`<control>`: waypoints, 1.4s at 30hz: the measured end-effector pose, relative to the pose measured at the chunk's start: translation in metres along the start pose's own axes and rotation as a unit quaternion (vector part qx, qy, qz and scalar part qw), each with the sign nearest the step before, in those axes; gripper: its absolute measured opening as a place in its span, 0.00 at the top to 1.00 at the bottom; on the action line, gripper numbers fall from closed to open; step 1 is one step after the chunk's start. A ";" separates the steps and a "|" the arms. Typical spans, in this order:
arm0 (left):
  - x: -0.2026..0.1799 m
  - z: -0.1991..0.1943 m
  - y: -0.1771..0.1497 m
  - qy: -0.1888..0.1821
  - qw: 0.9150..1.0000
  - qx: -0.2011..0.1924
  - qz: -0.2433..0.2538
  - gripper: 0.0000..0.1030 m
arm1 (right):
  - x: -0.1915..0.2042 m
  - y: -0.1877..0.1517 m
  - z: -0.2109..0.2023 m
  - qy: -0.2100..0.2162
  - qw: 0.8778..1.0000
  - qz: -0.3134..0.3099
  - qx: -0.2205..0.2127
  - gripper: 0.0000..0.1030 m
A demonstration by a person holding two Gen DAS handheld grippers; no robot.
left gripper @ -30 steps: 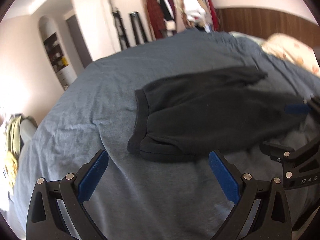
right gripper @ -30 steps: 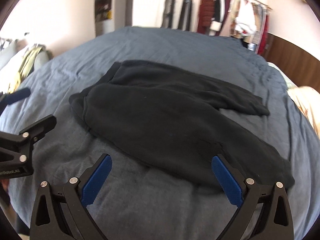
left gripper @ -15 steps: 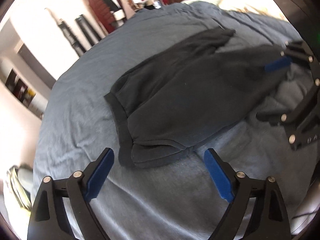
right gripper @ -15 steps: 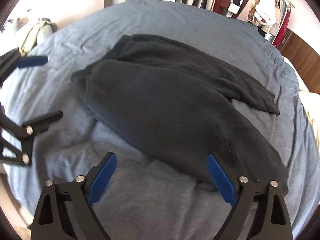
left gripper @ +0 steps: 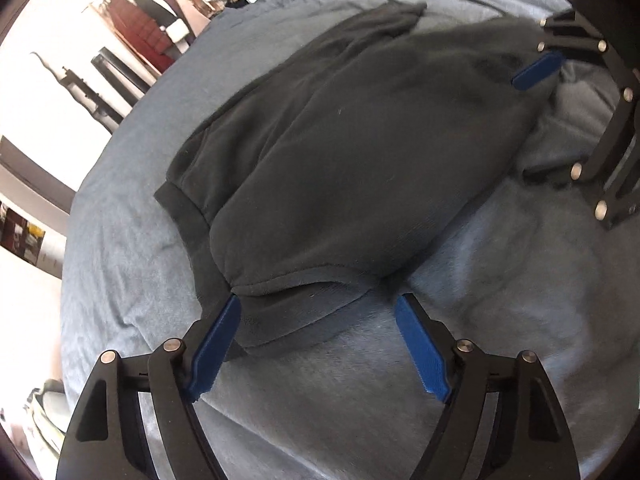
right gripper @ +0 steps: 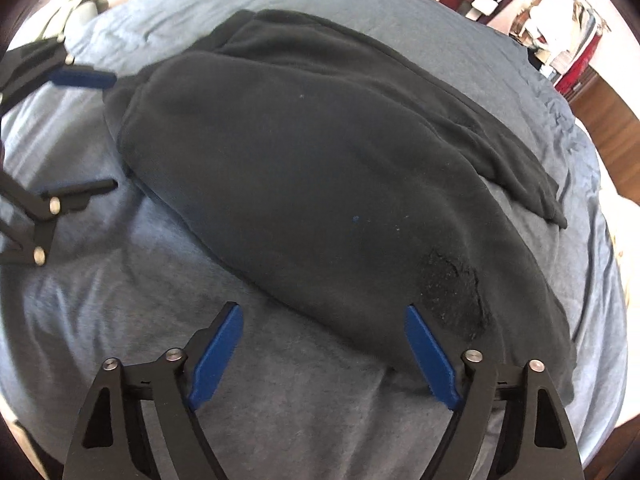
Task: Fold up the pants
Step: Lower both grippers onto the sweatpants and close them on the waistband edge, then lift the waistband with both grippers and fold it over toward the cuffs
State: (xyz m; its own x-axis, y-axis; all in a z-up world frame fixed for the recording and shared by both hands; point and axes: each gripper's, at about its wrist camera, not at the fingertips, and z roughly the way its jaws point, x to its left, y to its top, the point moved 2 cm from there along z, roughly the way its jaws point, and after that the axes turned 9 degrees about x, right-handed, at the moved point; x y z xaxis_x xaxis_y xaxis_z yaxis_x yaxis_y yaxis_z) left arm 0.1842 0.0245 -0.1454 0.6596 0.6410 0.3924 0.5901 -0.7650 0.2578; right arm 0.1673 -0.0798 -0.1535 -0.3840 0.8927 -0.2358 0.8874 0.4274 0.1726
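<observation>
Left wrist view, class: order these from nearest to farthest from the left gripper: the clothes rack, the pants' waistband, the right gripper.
From the left gripper:
1. Waistband of the black pants, just ahead of the fingers.
2. Right gripper, upper right, by the leg end of the pants.
3. Clothes rack, upper left, beyond the bed.

Black pants lie on a grey-blue bedcover; each black claw has blue pads.
</observation>
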 end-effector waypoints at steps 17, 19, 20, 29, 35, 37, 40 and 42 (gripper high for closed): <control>0.027 0.001 0.022 -0.042 0.997 0.049 -0.046 0.82 | -0.023 -0.001 -0.012 0.016 0.998 0.056 0.023 0.80; 0.035 -0.005 0.028 -0.053 0.995 0.055 -0.067 0.84 | -0.028 0.000 -0.022 0.031 0.997 0.071 0.023 0.85; 0.039 -0.008 0.031 -0.057 0.994 0.057 -0.075 0.84 | -0.039 0.003 -0.026 0.043 0.996 0.079 0.021 0.86; 0.079 -0.044 0.069 -0.056 0.991 0.051 -0.113 0.87 | -0.081 0.037 -0.084 0.080 0.990 0.115 -0.002 0.89; 0.105 -0.050 0.095 -0.058 0.987 0.050 -0.139 0.88 | -0.127 0.077 -0.098 0.089 0.989 0.120 -0.022 0.89; 0.113 -0.046 0.102 -0.057 0.986 0.054 -0.146 0.88 | -0.134 0.090 -0.097 0.092 0.988 0.119 -0.023 0.89; 0.127 -0.036 0.114 -0.059 0.984 0.060 -0.156 0.88 | -0.147 0.112 -0.089 0.114 0.986 0.124 -0.014 0.89; 0.135 -0.028 0.122 -0.063 0.982 0.064 -0.164 0.88 | -0.161 0.126 -0.081 0.125 0.984 0.124 -0.010 0.89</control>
State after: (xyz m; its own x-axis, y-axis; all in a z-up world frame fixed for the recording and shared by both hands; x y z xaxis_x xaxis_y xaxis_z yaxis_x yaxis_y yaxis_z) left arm 0.3317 0.0162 -0.0360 0.4725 0.8602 0.1917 0.8284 -0.5077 0.2365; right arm 0.3201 -0.1585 -0.0161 -0.2092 0.9762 0.0574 0.9576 0.1926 0.2144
